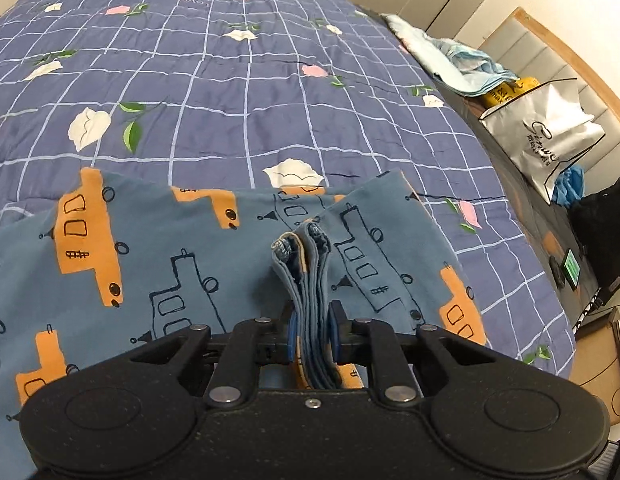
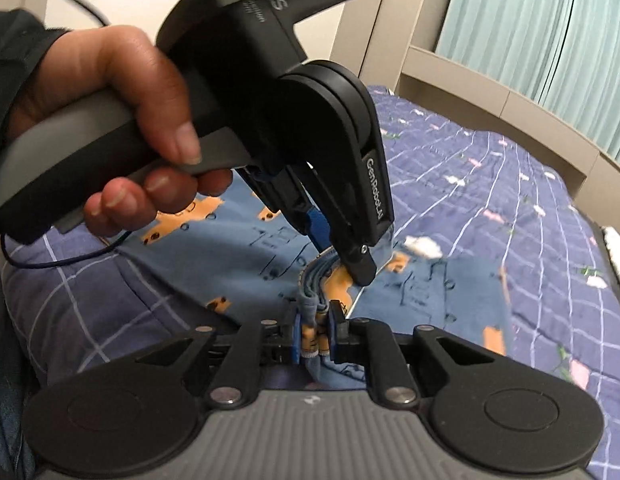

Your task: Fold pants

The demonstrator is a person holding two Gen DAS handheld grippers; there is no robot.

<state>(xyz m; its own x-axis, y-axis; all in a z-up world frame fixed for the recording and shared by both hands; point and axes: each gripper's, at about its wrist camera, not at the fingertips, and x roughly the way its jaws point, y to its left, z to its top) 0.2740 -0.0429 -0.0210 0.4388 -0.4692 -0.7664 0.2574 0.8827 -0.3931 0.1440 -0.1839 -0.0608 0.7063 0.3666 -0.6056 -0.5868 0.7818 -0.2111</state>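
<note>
left wrist view: both my grippers, left gripper (image 1: 313,334) and right gripper (image 2: 317,336), have jaws clamped on pants (image 1: 149,248) hems; i'd lift evenly, keeping layers aligned over the bed (image 1: 229,80).

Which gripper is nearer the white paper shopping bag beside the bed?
Left, as far as these views show. The left gripper, shut on the pants, has the shopping bag ahead to its right. The right gripper clamps the pants too; its view shows no bag.

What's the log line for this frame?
task: fold pants | left gripper: shut on pants | right gripper: shut on pants | grips: close together, bunched edge | pants: on bed
</note>
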